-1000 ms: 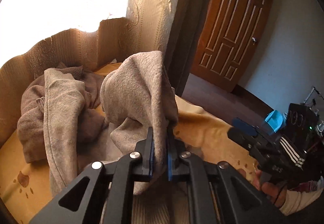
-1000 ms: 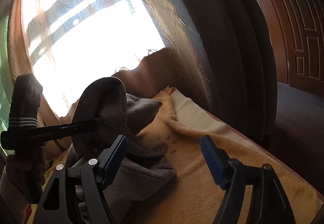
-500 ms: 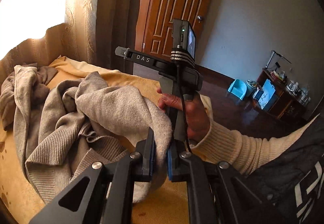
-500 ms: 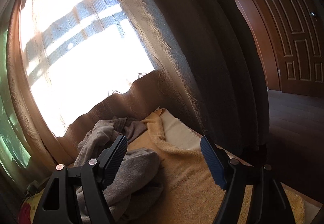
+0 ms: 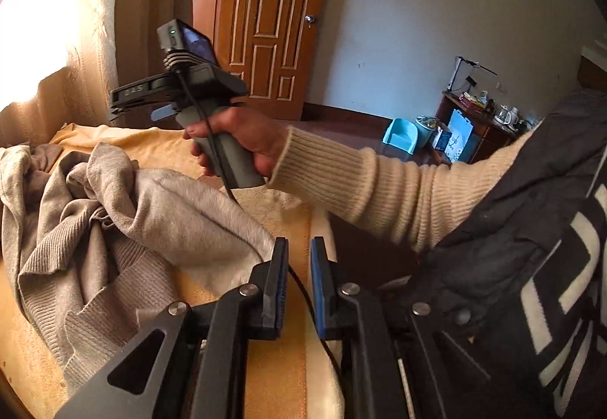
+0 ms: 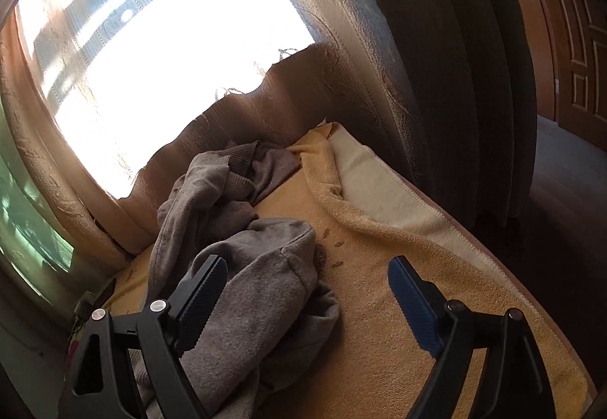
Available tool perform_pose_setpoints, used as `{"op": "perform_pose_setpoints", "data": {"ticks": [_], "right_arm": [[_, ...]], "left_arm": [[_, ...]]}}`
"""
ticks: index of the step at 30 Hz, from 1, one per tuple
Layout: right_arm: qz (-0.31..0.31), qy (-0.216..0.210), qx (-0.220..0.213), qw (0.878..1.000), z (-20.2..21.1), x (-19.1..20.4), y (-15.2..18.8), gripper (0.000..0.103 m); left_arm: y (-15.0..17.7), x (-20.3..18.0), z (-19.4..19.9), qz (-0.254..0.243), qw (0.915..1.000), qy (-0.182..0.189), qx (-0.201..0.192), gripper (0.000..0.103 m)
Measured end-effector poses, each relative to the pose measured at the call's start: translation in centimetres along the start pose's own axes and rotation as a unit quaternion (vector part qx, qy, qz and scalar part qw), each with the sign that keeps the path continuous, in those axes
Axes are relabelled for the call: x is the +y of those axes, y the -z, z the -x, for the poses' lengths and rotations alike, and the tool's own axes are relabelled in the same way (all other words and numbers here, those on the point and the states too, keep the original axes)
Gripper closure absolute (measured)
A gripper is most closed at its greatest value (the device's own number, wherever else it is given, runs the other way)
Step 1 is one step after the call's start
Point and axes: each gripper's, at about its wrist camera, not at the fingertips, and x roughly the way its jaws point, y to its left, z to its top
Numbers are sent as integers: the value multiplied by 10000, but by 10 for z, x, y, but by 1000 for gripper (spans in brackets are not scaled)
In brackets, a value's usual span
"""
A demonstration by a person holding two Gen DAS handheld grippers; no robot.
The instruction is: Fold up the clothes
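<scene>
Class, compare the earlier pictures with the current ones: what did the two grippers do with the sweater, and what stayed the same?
The left gripper let go of the grey sweater: its jaws, clamped on the fabric before, now stand slightly apart with nothing between them, and the once-lifted sweater lies crumpled on the yellow blanket. The right gripper stayed wide open, holding nothing.

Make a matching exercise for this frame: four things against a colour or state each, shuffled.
Things:
1. left gripper
2. right gripper
3. sweater
4. blanket

States:
A. crumpled in a heap
B. yellow, spread flat
C. fingers wide apart
D. fingers nearly closed, nothing between

Pairs: 1-D, 2-C, 3-A, 4-B
</scene>
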Motion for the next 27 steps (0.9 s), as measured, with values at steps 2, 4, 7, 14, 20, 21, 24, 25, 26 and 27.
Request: {"op": "perform_pose_setpoints", "data": {"ticks": [2,4,7,14,20,21,24,25,26,27], "right_arm": [[88,-115,214,9997,-16,9,-7,14],[67,-25,425,9991,-34,11,-14,14],[-89,78,744,9972,-66,3,-21,14],[-183,-19,1283,9916,-111,-8,-18,14],[-125,-59,1337,9909,-116,-8,-12,52],[-195,-146,1356,9905,-117,-10,-12,78],[-346,-397,1236,9909,-112,-11,-8,83],[-333,-460,1156,9917,-108,-10,-6,84],[-319,-523,1076,9923,-103,-8,-5,85],[-305,-611,981,9928,-98,-7,-4,86]], "left_arm": [[0,-9,5,-83,9999,82,-53,87],[0,-9,14,-36,9998,-49,-176,84],[3,12,34,362,9967,-581,-439,65],[15,85,78,1453,9643,-1907,-1122,24],[25,155,82,2152,9361,-2510,-1199,22],[26,168,78,2267,9325,-2556,-1169,22],[31,210,62,2696,9233,-2546,-1003,22],[31,224,55,2829,9210,-2518,-912,22],[31,237,45,2905,9200,-2510,-791,22],[31,250,35,2962,9190,-2514,-677,22]]}}
